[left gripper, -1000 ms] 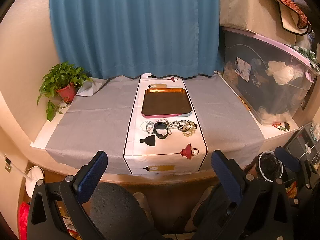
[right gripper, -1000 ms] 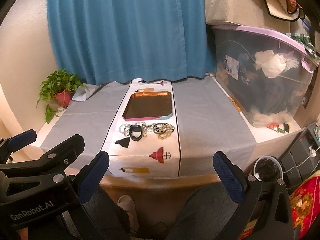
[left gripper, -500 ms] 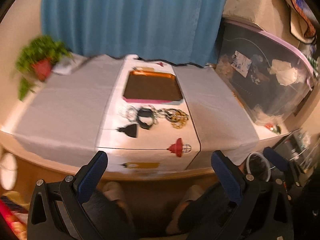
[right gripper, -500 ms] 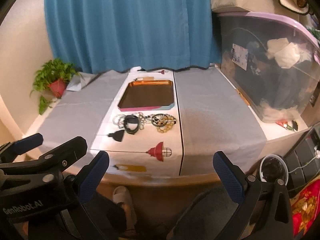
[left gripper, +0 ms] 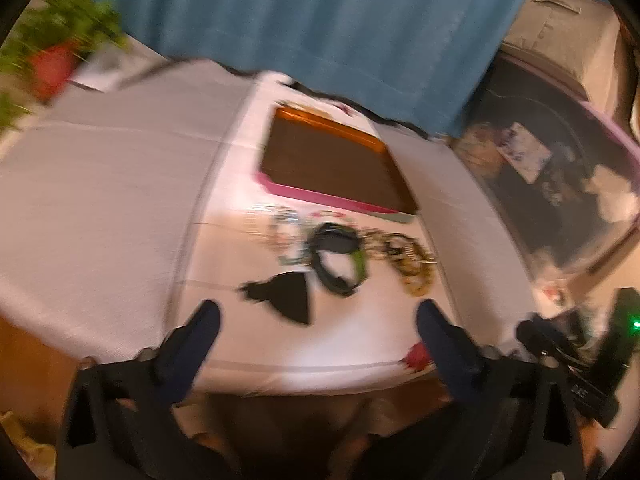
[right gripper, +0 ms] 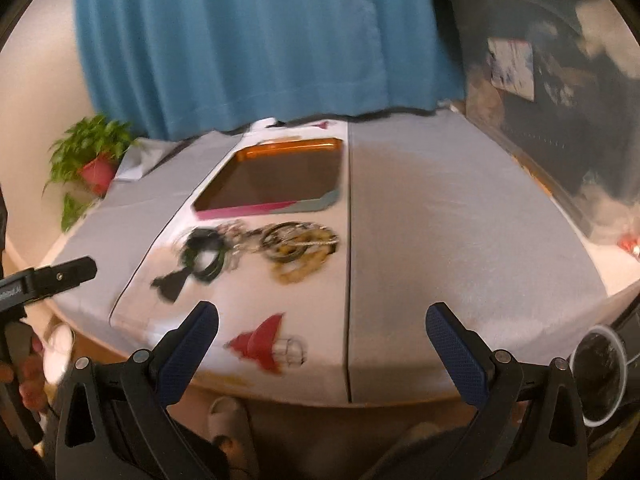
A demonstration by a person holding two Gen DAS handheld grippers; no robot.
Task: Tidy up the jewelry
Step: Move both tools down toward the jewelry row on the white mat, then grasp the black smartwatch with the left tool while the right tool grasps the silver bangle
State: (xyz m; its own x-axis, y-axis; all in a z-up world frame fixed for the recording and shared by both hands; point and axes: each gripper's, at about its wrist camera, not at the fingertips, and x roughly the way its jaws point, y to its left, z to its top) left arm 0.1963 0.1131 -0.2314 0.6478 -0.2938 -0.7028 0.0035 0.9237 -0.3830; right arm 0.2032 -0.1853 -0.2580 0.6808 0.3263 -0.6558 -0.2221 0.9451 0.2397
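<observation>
Bare grey tabletop [right gripper: 440,240] fills the right half of the right wrist frame, wide passage there; centre is crowded by the jewelry heap [right gripper: 260,248] just below the tray [right gripper: 276,180], storage bin [right gripper: 560,100] walls the upper right, potted plant [right gripper: 92,156] upper left

Home rm: blue curtain [right gripper: 256,40], potted plant [right gripper: 90,152], storage bin [right gripper: 560,92].

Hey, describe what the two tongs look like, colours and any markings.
Both the left tongs and right tongs share one design: black plastic frames with round silver rivets, and two fingers tipped in dark blue textured pads. In the right view the left tongs' side bears white lettering, too blurred to read.
</observation>
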